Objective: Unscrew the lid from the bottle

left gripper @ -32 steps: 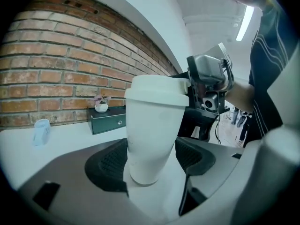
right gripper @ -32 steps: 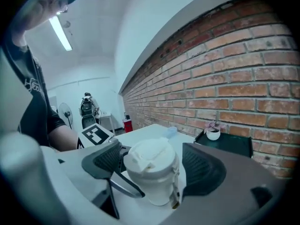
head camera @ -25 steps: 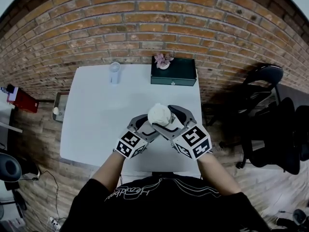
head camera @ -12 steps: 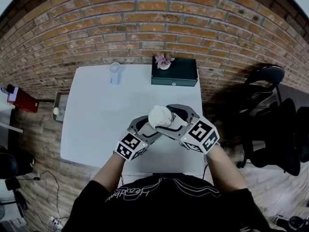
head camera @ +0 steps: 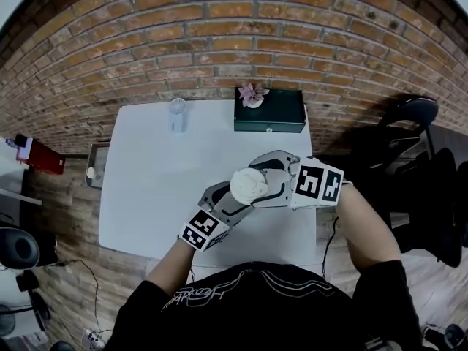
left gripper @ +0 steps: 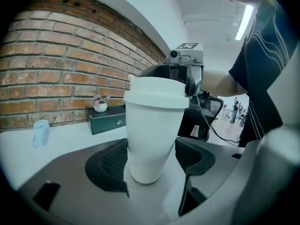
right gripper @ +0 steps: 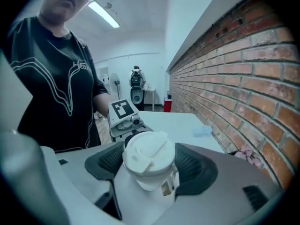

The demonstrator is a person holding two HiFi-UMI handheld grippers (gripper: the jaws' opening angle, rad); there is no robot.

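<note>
Above table (head camera: 146, 189), left tongs (head camera: 229, 199) clamp bottle (left gripper: 152, 135) (right tongs (head camera: 262, 181) sideways on lid (right gripper: 145, 151)).

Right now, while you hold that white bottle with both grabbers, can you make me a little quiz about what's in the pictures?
1. True or false: the left gripper is closed on the body of the white bottle.
2. What is the right gripper clamped on? A) the bottle's lid B) a spoon C) a book
3. What stands on top of the dark box?

Key: 1 true. 2 A. 3 a small pot of pink flowers.
</note>
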